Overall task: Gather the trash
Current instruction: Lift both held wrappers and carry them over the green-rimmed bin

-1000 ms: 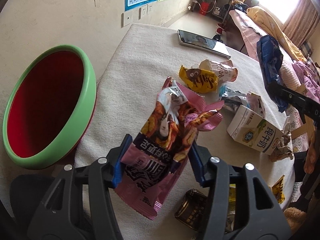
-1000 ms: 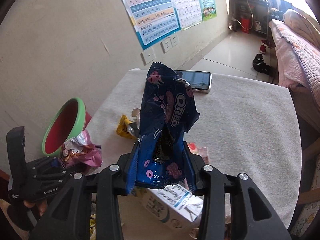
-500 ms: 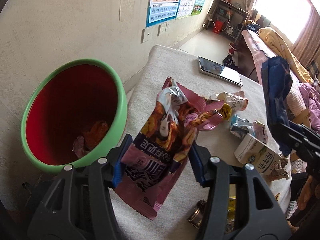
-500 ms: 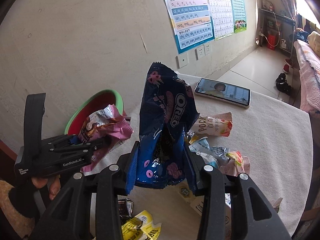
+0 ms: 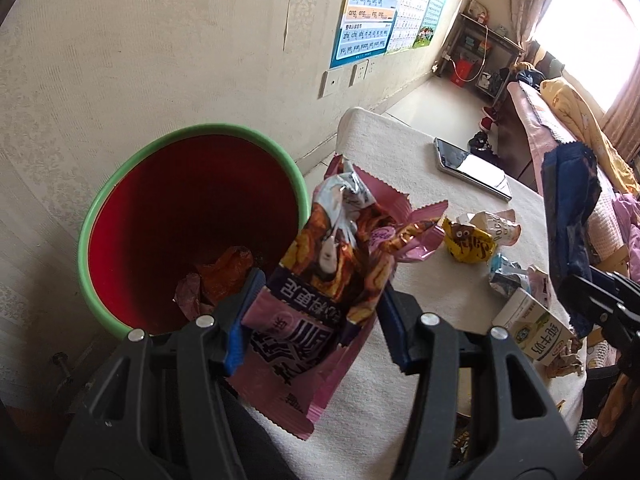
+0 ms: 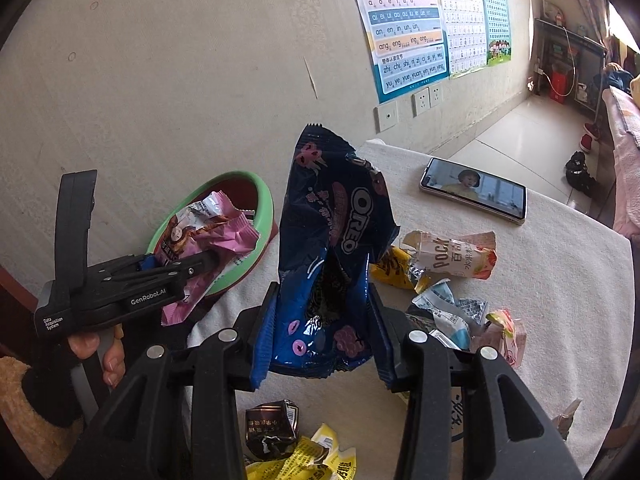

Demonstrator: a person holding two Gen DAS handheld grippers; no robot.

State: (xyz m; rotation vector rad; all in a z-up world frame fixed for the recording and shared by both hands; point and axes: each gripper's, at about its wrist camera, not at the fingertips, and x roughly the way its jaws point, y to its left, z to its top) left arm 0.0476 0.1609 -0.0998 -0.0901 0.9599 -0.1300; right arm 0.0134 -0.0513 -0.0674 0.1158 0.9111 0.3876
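My left gripper (image 5: 316, 320) is shut on a pink snack bag (image 5: 336, 264) and holds it at the table's left edge, beside the rim of the red bin with a green rim (image 5: 192, 224). The bin holds a few wrappers. The right wrist view shows that bag (image 6: 208, 236) over the bin's rim (image 6: 264, 216). My right gripper (image 6: 320, 336) is shut on a dark blue Oreo bag (image 6: 336, 240) and holds it upright above the table.
On the white table (image 6: 560, 272) lie a phone (image 6: 472, 196), a Pocky wrapper (image 6: 452, 256), a yellow wrapper (image 5: 468, 244), a milk carton (image 5: 532, 328) and several small wrappers (image 6: 296, 452). A wall stands behind the bin. A bed is at the far right.
My left gripper has carried the pink bag left toward the bin, which now fills more of its view. My right gripper has followed left with the Oreo bag.
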